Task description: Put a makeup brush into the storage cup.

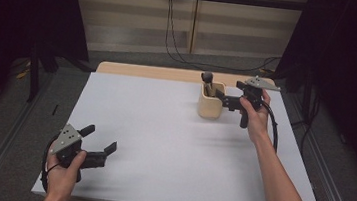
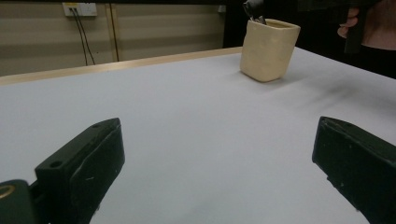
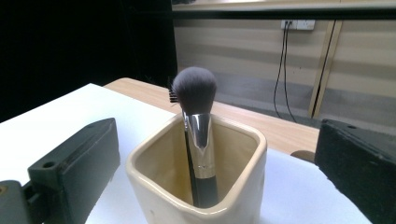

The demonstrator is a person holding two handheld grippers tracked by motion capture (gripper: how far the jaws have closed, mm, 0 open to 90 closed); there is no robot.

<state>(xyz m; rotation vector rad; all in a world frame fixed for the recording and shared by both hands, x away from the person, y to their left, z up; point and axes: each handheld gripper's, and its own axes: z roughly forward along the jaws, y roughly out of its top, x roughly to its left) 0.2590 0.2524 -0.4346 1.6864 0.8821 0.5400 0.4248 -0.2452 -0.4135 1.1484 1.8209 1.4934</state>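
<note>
My brush's (image 3: 196, 122) lower handle is hidden inside the cup (image 3: 236, 196), whose base the right gripper view's bottom edge cuts off, a thin second tool (image 3: 172, 94) behind the bristles is mostly covered, and in the high view both are too small to tell apart.

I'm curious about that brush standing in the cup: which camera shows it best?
The right gripper view: the brush stands close up in the cream cup, with dark bristles, silver collar and black handle clear. The high view shows it small and far. The left gripper view catches just its top at the picture's edge.
</note>
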